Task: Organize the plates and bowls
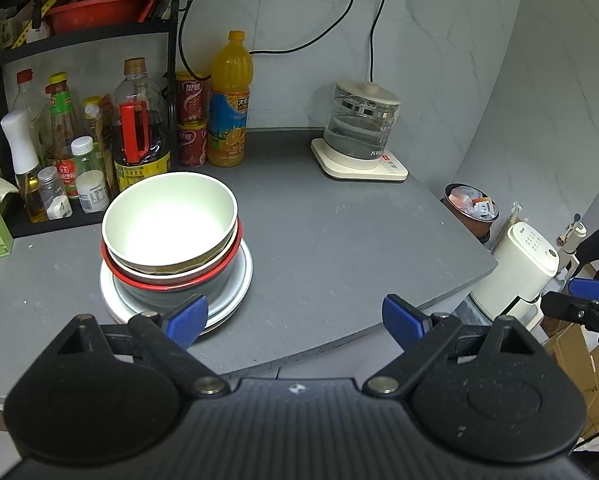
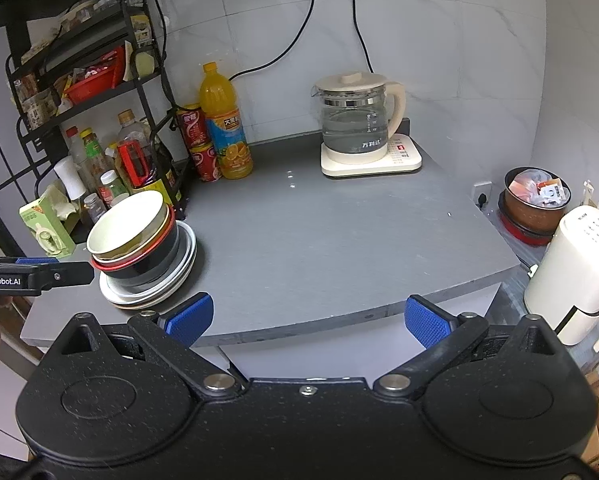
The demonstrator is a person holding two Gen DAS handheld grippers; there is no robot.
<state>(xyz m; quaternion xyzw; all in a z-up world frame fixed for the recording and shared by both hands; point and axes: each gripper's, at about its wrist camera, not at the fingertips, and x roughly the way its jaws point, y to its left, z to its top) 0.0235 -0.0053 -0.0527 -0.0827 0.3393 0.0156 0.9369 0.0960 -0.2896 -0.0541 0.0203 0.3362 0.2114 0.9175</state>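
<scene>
Stack: lower left of the left wrist view, a cream round bowl (image 1: pixel 171 220) with a matte inside is nested in a red-rimmed dark bowl (image 1: pixel 171 280); both sit on stacked white round plates (image 1: pixel 235 292). How many plates I cannot tell.
Counter: smooth grey slab countertop (image 1: pixel 339 240) with a curved front edge.
Left gripper (image 1: pixel 295 316): black, with blue ribbed pads; jaws spread wide, holding nothing, just in front of the plates.
Right gripper (image 2: pixel 311 320): same build, jaws spread wide, holding nothing, low in its view over the counter edge.
Writing: "GenRobot.AI" on the left gripper's side at the left edge of the right wrist view.
Kettle: one clear glass kettle (image 2: pixel 355 120), cream lid and handle, on a cream square base, upper centre.
Drinks: one orange juice bottle (image 2: pixel 223 124), ridged plastic; two red cans (image 2: pixel 199 144) stacked beside it.
</scene>
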